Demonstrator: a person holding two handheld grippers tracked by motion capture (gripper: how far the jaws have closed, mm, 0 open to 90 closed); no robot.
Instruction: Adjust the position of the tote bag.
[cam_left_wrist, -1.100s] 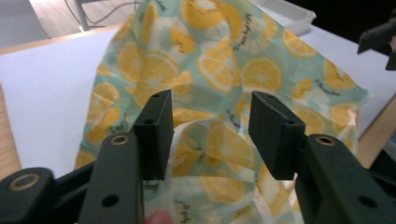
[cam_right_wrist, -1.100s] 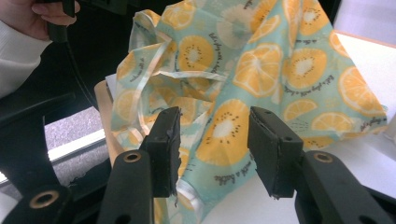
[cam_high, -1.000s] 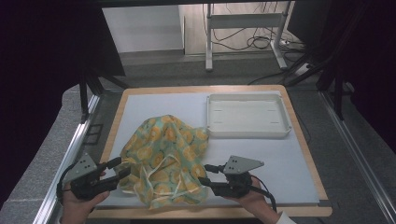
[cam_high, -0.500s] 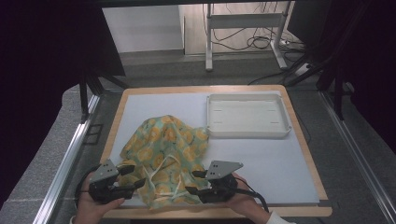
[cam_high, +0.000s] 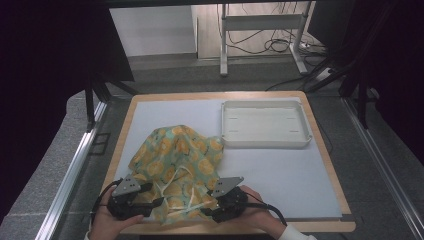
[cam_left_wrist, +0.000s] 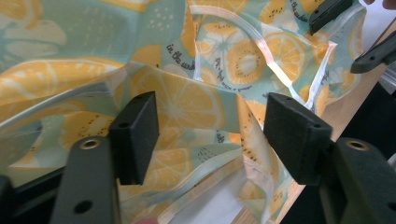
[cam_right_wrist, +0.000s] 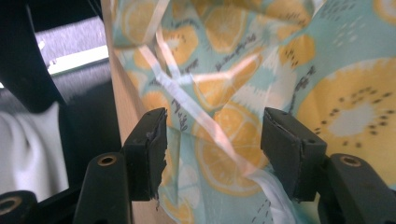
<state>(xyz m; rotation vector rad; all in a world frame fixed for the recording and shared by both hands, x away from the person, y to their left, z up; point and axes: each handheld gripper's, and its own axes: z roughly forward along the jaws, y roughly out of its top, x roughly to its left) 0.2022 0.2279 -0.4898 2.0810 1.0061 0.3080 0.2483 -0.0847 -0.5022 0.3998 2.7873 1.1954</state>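
A crumpled teal cloth (cam_high: 175, 150) printed with yellow citrus slices and trimmed with white straps lies at the table's front left. My left gripper (cam_high: 154, 201) stands at the cloth's near left edge. Its jaws are open around a raised fold (cam_left_wrist: 187, 102), having spread wide and just come in slightly; the pads do not press. My right gripper (cam_high: 208, 208) is at the near right edge, open and just been opening. Cloth (cam_right_wrist: 350, 93) and a white strap (cam_right_wrist: 205, 121) lie loose between its jaws. In the left gripper view, the right gripper's black jaws (cam_left_wrist: 327, 11) face mine across the cloth.
An empty white tray (cam_high: 265, 142) sits at the back right on the pale blue mat (cam_high: 280, 180). The wooden table edge (cam_high: 260, 227) runs just in front of both hands. A metal stand and cables are on the floor behind the table.
Both grippers have come inward and down onto the cloth's near edge, their jaws wider apart than before. The cloth's front bulge has settled lower.
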